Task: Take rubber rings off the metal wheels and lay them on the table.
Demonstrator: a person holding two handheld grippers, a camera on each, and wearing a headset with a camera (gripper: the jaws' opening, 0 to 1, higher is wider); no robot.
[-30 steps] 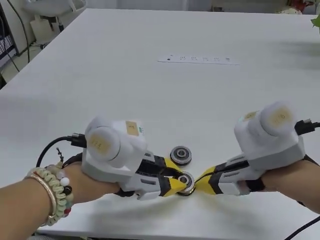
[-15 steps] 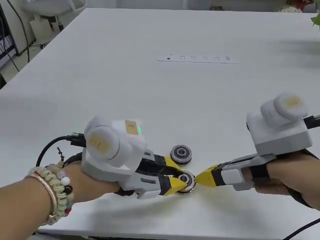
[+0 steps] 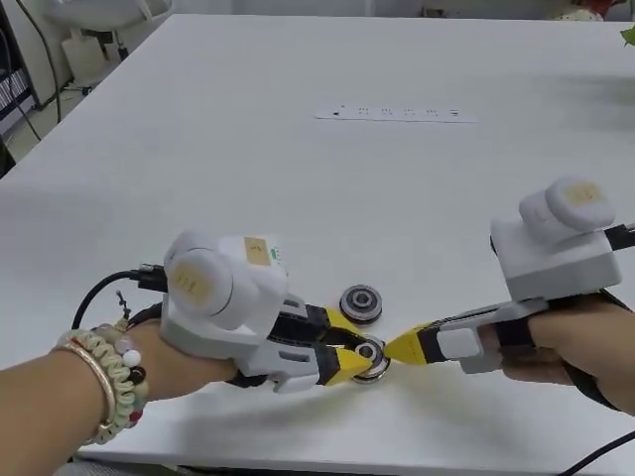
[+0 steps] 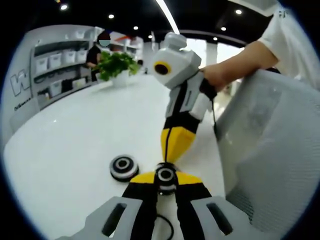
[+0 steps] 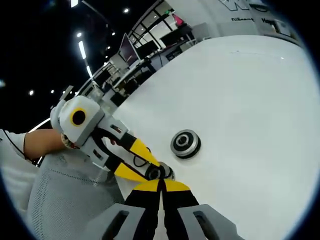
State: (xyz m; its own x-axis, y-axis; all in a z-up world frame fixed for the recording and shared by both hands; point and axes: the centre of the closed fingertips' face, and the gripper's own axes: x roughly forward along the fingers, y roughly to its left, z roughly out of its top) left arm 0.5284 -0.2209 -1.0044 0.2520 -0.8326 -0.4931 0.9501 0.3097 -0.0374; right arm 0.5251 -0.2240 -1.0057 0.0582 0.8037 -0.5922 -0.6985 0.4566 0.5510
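We hold wheel (image 3: 370,355) clamped in left gripper (image 3: 355,361), near front edge of table (image 3: 298,178). Right gripper (image 3: 395,349), jaws closed, has rolled over since second ago, tip at wheel rim: we judge peeling starts. Second wheel (image 3: 361,302) just beside, rubber ring (image 5: 173,145) on.

Two metal wheels are lying on one white table (image 3: 298,188): the clamped wheel (image 3: 369,355) and, just beyond it, the free wheel (image 3: 360,302). Two grippers are meeting at the clamped wheel, the left gripper (image 3: 365,359) and the right gripper (image 3: 392,349). One power strip (image 3: 395,115) is sitting well beyond it.
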